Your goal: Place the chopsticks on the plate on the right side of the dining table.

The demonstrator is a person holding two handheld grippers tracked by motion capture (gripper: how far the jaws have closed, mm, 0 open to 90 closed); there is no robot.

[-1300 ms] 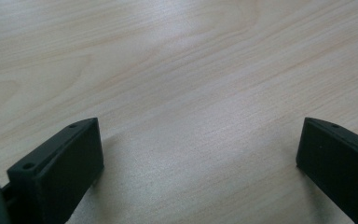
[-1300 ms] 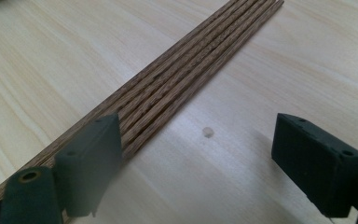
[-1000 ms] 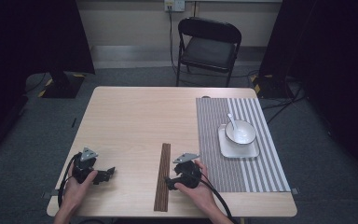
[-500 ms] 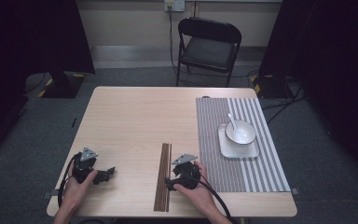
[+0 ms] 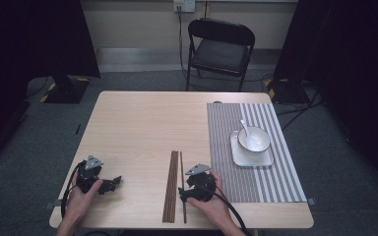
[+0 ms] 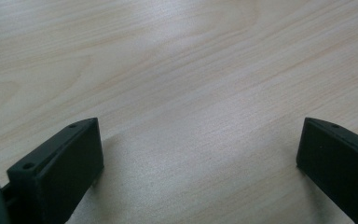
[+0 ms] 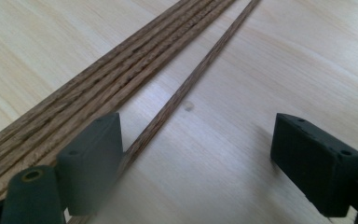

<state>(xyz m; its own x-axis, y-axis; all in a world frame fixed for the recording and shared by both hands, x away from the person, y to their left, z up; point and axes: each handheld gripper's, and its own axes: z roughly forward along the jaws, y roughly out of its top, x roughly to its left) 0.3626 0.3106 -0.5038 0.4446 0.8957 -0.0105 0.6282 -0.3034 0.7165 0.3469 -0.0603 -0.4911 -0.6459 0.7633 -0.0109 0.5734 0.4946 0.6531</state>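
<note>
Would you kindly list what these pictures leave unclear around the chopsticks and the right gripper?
- High view: the lone chopstick's near end, hidden behind the right gripper.
- Right gripper view: the chopstick bundle, cut off by the top edge.
- High view: bowl contents beside the spoon, too small.

**No readable text**

Nothing legible is showing anywhere: no words, labels, brand marks, numbers or signs are appearing on the counter (image 5: 138, 128), on the striped placemat (image 5: 270, 182), or on the wooden chopsticks (image 7: 121, 84). The black pads in the two gripper views are carrying only small round holes, no markings.
</note>
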